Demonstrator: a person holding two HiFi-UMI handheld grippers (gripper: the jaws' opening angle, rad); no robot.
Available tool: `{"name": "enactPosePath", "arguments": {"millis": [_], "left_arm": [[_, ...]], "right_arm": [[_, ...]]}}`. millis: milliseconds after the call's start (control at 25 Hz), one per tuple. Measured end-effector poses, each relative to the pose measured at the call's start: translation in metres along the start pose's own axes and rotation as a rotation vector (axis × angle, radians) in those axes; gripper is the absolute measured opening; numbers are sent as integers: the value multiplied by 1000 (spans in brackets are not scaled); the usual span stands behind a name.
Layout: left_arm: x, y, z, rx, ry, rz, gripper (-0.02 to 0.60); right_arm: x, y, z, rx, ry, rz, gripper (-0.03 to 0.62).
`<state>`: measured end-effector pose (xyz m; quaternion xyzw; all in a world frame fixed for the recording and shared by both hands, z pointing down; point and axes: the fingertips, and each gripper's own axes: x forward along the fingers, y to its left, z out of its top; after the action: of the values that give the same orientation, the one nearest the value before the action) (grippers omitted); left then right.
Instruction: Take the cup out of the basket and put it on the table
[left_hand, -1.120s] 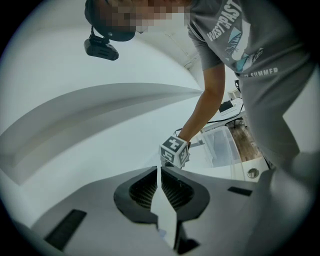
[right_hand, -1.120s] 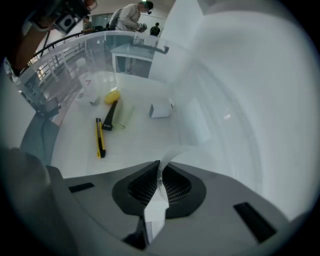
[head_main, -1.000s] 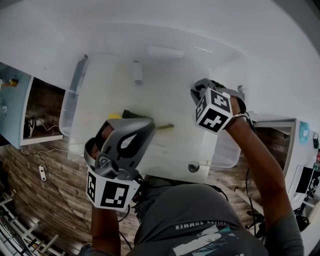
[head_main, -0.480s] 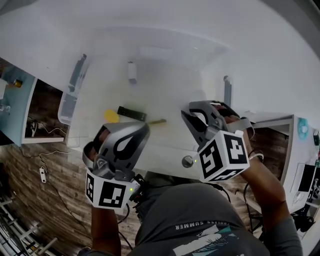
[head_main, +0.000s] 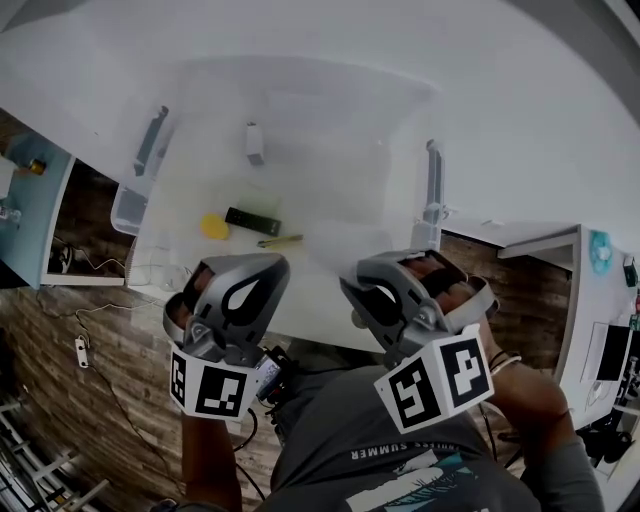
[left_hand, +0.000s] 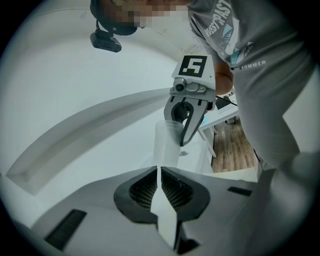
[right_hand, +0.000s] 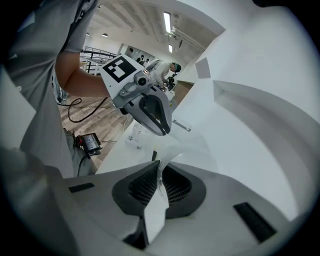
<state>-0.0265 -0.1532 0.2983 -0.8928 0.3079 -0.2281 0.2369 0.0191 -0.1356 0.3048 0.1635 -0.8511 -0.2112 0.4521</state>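
A clear plastic cup (left_hand: 167, 145) hangs upright in the left gripper view, held by its rim in my right gripper (left_hand: 185, 139). In the right gripper view the cup's thin wall (right_hand: 170, 152) is pinched between my right gripper's (right_hand: 160, 172) shut jaws. In the head view my right gripper (head_main: 362, 292) is at the table's near edge, in front of the clear basket (head_main: 300, 85), and hides the cup. My left gripper (head_main: 245, 268) is beside it on the left, also near the edge. Its jaws (left_hand: 159, 172) are shut with nothing between them.
The basket has grey handles (head_main: 150, 140) at both sides. A yellow object (head_main: 213, 226), a black bar (head_main: 252, 220), a thin stick (head_main: 280, 241) and a small white piece (head_main: 254, 143) show through it. Wooden floor with cables lies beyond the white table (head_main: 520, 120).
My right gripper has come back from over the basket to the table's near edge, toward the person. My left gripper has hardly moved.
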Motion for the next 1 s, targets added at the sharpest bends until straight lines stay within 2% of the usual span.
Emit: {"name": "enactPosePath", "arguments": {"millis": [480, 1000], "left_arm": [[-27, -28, -25, -55, 73, 30, 17], [-40, -66, -81, -190, 137, 28, 17]], "right_arm": [[8, 77, 13, -22, -55, 159, 25], [79, 124, -37, 11, 70, 257, 25]]}}
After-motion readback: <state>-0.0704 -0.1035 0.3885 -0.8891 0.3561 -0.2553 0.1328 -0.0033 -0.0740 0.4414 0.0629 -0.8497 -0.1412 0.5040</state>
